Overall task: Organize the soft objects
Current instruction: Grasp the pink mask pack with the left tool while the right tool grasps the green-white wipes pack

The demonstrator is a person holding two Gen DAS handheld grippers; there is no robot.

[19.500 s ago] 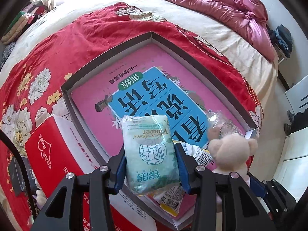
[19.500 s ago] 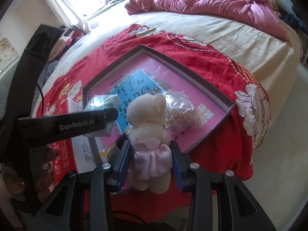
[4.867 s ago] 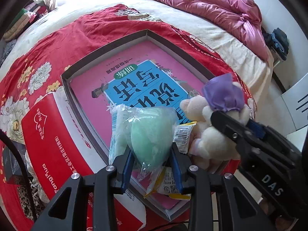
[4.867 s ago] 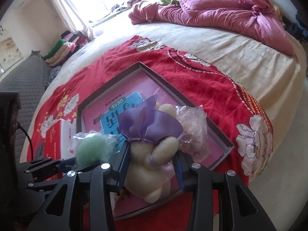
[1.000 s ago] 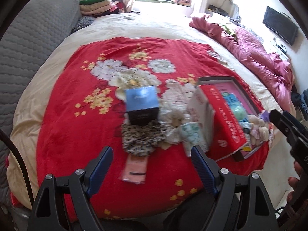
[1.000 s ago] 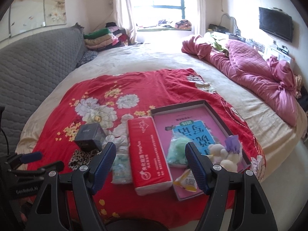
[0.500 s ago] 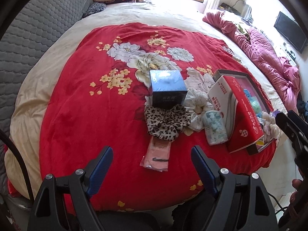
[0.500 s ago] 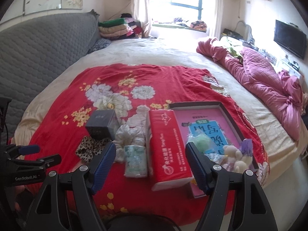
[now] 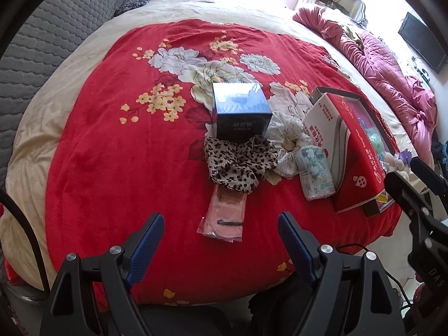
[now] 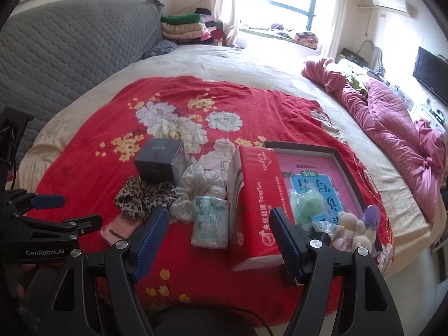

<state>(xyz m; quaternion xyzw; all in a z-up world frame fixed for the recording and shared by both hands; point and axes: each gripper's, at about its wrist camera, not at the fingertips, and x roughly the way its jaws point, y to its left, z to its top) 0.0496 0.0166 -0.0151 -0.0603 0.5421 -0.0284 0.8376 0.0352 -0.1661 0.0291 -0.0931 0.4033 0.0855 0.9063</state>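
Both grippers hang open and empty over the near edge of a red flowered blanket (image 9: 112,154). My left gripper (image 9: 218,228) faces a pink flat packet (image 9: 225,212) and, behind it, a leopard-print scrunchie (image 9: 240,162). A white floral scrunchie (image 9: 291,142) and a green-white tissue pack (image 9: 315,169) lie to the right. My right gripper (image 10: 219,221) looks at the same tissue pack (image 10: 211,221). The dark-framed tray (image 10: 344,165) holds a green puff in a bag (image 10: 308,203) and plush toys (image 10: 355,226).
A dark blue box (image 9: 240,112) stands behind the scrunchies. A long red tissue carton (image 10: 257,204) lies against the tray's left side. A pink quilt (image 10: 392,112) is bunched at the right, a grey quilted sofa back (image 10: 56,64) at the left.
Both grippers have sunk and come closer to the blanket; the objects look larger. The right view has shifted so the tissue pack now sits between its fingers' line of sight.
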